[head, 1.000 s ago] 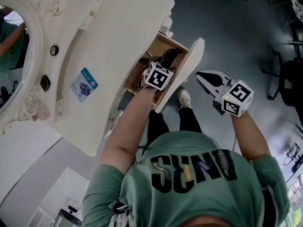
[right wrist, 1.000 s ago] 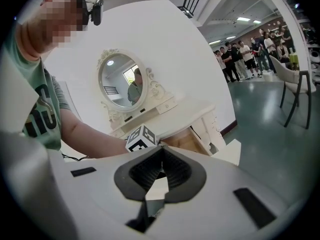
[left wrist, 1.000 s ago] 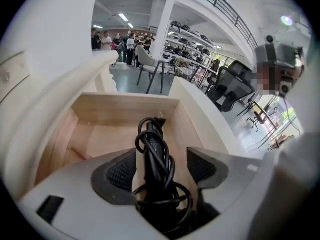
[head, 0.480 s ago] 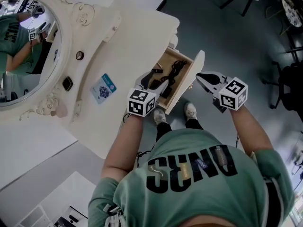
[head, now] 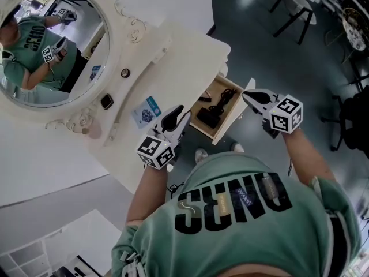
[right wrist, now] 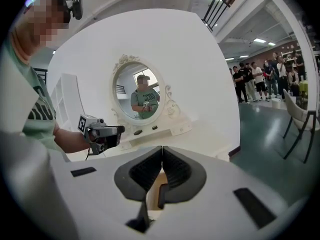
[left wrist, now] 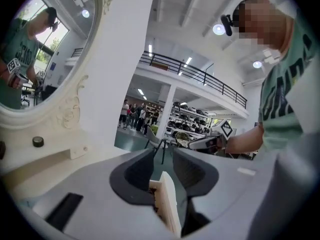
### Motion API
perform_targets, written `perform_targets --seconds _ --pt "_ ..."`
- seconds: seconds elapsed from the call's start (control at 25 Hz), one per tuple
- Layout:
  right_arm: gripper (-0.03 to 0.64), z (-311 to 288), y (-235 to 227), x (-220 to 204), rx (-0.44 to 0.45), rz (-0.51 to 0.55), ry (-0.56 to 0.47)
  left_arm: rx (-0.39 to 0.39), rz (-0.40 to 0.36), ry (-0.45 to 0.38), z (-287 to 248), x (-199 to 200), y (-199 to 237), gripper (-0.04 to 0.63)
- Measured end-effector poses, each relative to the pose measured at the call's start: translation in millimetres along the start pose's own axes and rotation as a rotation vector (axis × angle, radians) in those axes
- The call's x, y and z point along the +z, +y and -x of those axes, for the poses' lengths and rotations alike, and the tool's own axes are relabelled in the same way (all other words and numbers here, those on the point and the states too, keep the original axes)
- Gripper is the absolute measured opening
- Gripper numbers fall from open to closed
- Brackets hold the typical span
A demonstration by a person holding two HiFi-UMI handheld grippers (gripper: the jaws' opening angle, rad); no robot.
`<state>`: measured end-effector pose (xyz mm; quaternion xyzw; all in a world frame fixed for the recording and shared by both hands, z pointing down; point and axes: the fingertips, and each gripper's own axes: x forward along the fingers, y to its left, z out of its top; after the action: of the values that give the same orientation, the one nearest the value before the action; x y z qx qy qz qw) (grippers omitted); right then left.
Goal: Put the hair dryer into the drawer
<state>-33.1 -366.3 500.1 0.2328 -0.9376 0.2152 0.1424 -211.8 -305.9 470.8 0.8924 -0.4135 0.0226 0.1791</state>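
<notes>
The black hair dryer [head: 209,118] lies with its coiled cord [head: 223,98] inside the open wooden drawer [head: 233,120] of a white dressing table [head: 184,56]. My left gripper [head: 181,112] hovers above the table top just left of the drawer. In the left gripper view, my left gripper [left wrist: 164,154] has its jaws closing with nothing between them, and the drawer's front edge [left wrist: 168,204] shows below. My right gripper [head: 248,94] hangs over the drawer's front panel. Seen in its own view, the right gripper [right wrist: 162,150] is shut and empty, above the drawer's wood [right wrist: 152,196].
An oval mirror [head: 52,51] in a carved frame stands on the table. A blue packet [head: 147,109] and two small dark items [head: 106,101] lie on the top. Chairs [head: 294,4] stand on the grey floor beyond. The person's shoes [head: 202,153] are below the drawer.
My left gripper has come up out of the drawer, leaving the hair dryer inside, and now hovers beside it with narrower jaws. The right gripper has risen a little.
</notes>
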Motion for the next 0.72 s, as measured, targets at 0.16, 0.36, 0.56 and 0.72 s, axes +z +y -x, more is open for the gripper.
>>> perform_targets --seconds 0.16,0.36,0.56,0.72 --pt "-0.006 1.4 18.4 28.0 0.02 0.045 -0.03 0.036 0.004 -0.123 37.5 32.8 -4.9 0.052" --pt "-0.006 3.6 36.8 55.4 0.038 0.102 -0.057 0.045 0.021 -0.195 63.4 46.2 -8.2 0.011" --pt "-0.006 6.9 47.0 74.7 0.056 0.139 -0.105 0.043 0.005 -0.23 69.5 56.6 -11.7 0.009" --pt "-0.006 10.3 50.6 89.9 0.062 0.147 -0.139 0.04 -0.007 -0.245 67.1 64.0 -15.4 0.009"
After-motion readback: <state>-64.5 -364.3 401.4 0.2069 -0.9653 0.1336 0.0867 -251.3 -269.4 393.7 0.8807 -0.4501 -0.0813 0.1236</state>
